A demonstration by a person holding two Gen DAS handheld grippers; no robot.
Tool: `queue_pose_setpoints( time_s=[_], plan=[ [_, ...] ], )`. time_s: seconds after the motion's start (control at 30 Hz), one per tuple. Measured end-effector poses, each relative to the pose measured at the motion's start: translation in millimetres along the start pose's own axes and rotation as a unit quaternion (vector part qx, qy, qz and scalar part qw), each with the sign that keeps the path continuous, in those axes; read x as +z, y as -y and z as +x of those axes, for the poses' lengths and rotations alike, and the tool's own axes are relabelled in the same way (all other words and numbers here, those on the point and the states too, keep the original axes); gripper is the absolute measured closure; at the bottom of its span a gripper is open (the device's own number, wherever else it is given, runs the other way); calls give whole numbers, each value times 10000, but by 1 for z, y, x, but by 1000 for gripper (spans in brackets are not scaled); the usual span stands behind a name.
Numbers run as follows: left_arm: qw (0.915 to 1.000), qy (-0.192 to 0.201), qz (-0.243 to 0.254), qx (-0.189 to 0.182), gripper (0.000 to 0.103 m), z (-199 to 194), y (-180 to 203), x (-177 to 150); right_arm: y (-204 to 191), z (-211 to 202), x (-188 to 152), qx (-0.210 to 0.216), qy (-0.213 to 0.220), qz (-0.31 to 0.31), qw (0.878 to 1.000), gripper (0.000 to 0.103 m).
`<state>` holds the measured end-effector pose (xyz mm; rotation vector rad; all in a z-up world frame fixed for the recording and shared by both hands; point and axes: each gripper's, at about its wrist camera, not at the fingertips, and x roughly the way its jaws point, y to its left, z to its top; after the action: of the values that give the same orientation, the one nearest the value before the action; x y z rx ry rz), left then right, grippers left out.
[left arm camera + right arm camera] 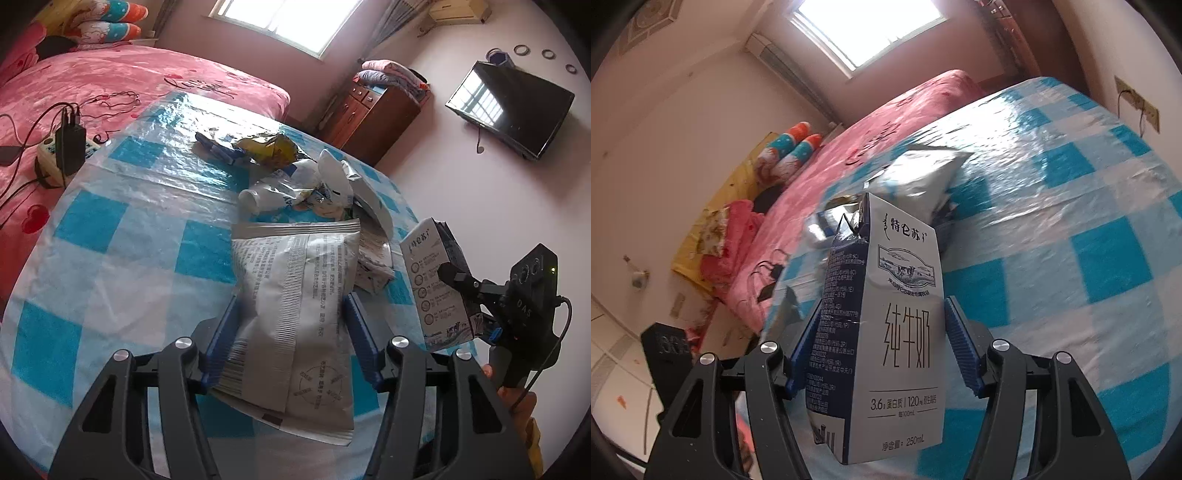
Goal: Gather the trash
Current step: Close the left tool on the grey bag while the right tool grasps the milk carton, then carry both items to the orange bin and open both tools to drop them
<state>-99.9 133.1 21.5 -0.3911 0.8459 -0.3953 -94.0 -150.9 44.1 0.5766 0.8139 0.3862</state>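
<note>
Silver pouch (295, 314) clamped in left gripper (291, 325), tilted down over checked table (110, 240). Right gripper (875, 343) pinches milk carton (897, 332), lifted off table, angled down; hand (517, 398) underneath.

Pink bed (147, 81) – power strip (55, 155); wall TV (509, 107).

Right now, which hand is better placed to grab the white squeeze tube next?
Neither is free: the left gripper grips the silver foil bag, the right gripper the milk carton. Once emptied, left looks better: the white squeeze tube lies straight ahead of its fingers, just past the bag.
</note>
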Motion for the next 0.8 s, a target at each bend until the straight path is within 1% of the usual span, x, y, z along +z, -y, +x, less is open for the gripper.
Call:
queue_pose_setpoints(
  time_s=[0.3,0.5,0.6,0.7,0.8],
  plan=[
    [9996,147,-153,-193,46,-26,-11,-13,-40,11,-12,399,-291,-124,9987,39],
    [9986,339,-332,-244,46,-51,-28,-21,-74,32,-26,705,-670,-302,9948,39],
    [9979,463,-408,-210,46,-68,-37,-25,-92,48,-34,929,-928,-334,9908,39],
    [9967,635,-507,-79,46,-89,-52,-30,-112,62,-40,1174,-1193,-358,9852,39],
    [9948,773,-641,140,46,-110,-71,-36,-140,81,-48,1444,-1498,-472,9770,39]
  ],
)
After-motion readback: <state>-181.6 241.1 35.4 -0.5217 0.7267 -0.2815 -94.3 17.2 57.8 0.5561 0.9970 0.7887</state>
